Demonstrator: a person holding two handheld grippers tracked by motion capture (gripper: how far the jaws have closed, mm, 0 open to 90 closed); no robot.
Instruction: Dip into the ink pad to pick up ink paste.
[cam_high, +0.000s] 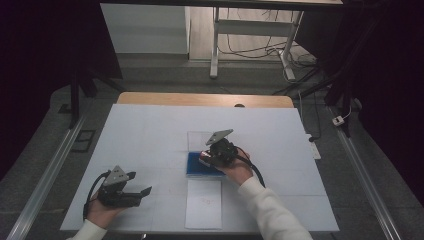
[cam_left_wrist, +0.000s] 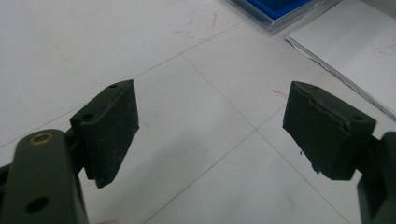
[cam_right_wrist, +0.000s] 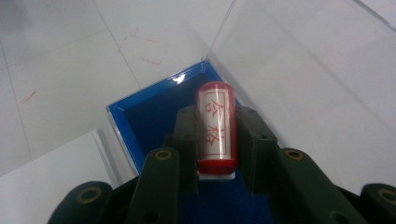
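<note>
A red cylinder stamp (cam_right_wrist: 215, 128) with red characters on its label lies between the jaws of my right gripper (cam_right_wrist: 217, 114), which is shut on it. The stamp is held over the blue ink pad box (cam_right_wrist: 149, 112), whose clear lid (cam_right_wrist: 303, 70) stands open behind it. From the high view, the right gripper (cam_high: 207, 157) hovers at the blue box (cam_high: 196, 169) in the middle of the table. My left gripper (cam_high: 141, 183) rests open near the front left, with nothing between its pads (cam_left_wrist: 112, 130).
A white paper sheet (cam_high: 203, 204) lies just in front of the blue box, near the table's front edge; its corner (cam_left_wrist: 355, 46) shows in the left gripper view. The white table cover (cam_high: 150, 135) has faint grid lines and small red marks.
</note>
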